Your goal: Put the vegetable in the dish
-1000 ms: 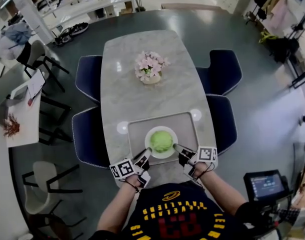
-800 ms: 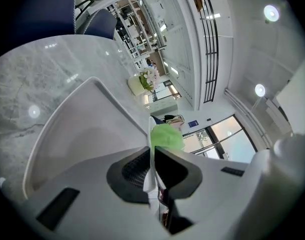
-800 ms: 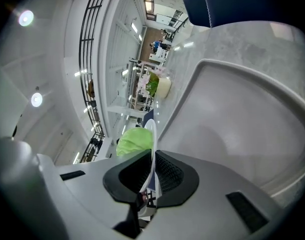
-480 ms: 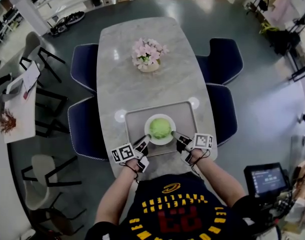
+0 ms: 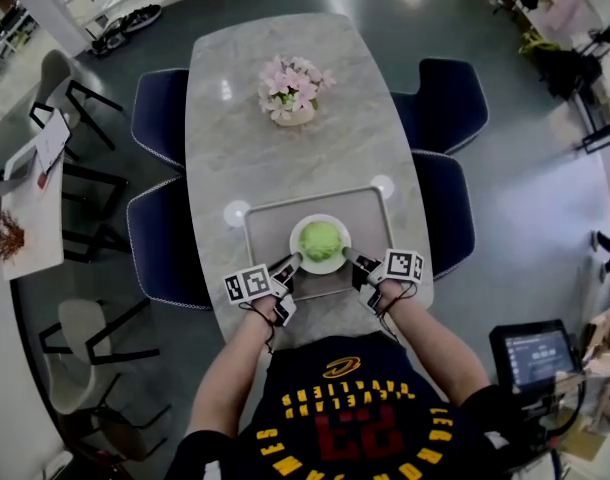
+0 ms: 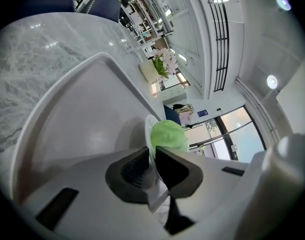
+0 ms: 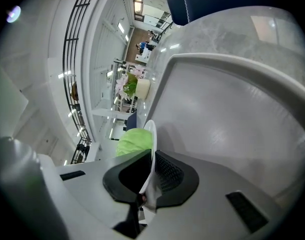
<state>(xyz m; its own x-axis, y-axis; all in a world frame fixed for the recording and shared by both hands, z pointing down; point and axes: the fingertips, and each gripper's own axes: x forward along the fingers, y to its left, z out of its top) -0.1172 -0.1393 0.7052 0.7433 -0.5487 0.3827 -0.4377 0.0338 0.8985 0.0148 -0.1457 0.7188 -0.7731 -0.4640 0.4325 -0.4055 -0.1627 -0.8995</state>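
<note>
**A:** Head view: how far along is it?

**B:** It looks done. A round, pale green leafy vegetable (image 5: 320, 239) sits in the white dish (image 5: 321, 269), on a grey tray (image 5: 270, 228) at the near end of the table (image 5: 285, 158). The left gripper (image 5: 293, 261) and right gripper (image 5: 351, 260) flank the dish.

**A:** Left gripper view?

**B:** Its jaws pinch the thin dish rim (image 6: 148, 134). The crinkled vegetable (image 6: 168, 135) mounds just beyond.

**A:** Right gripper view?

**B:** Its jaws clamp the opposite rim (image 7: 151, 134), with the vegetable (image 7: 135, 141) inside. I'd judge only letting go is left.
</note>
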